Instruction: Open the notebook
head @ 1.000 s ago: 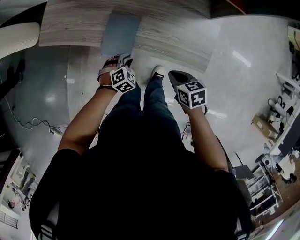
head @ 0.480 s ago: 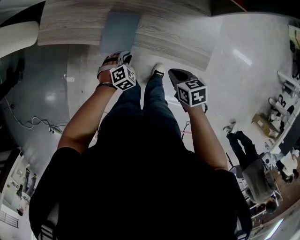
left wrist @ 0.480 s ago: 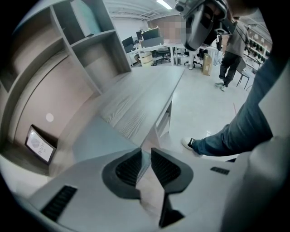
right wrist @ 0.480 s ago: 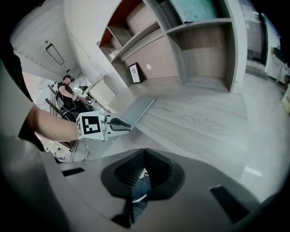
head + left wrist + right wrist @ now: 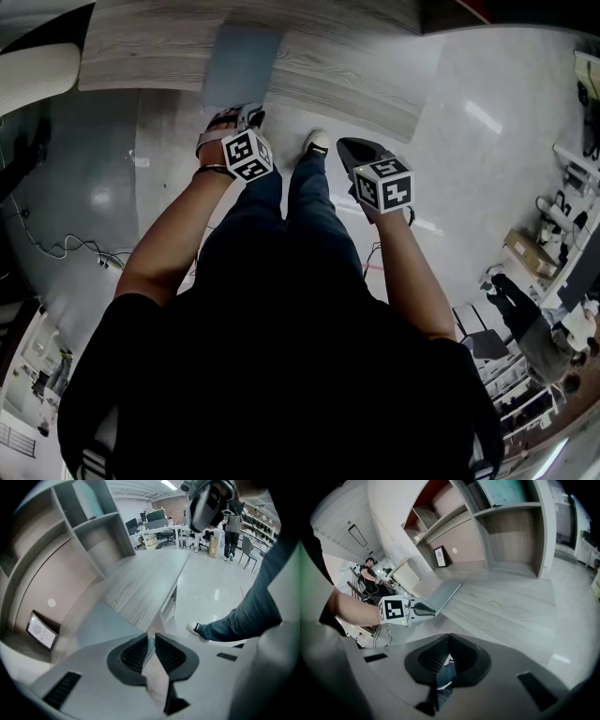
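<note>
1. Since 1 second ago your left gripper (image 5: 234, 119) has edged a little forward, up to the near edge of the table (image 5: 337, 66). Your right gripper (image 5: 352, 150) has held its place.
2. The pale wood-grain table runs ahead of both sets of fingers. The left fingertips are at its near edge, while the right ones are still over the floor (image 5: 450, 169), short of it.
3. A shelf unit (image 5: 101, 536) stands past the table, beyond and to the left of the left fingers.
4. The notebook (image 5: 242, 64), blue-grey and closed, lies flat on the table just ahead of the left fingers, and ahead and to the left of the right ones. Neither gripper touches it.
5. Your left fingers (image 5: 136, 653) stand narrow, with only a thin slit between them and nothing in it.
6. Your right fingers (image 5: 433, 658) meet at the tips and hold nothing.
7. A small framed picture (image 5: 41, 631) leans in the shelf's lowest bay, far left of the left fingers.
</note>
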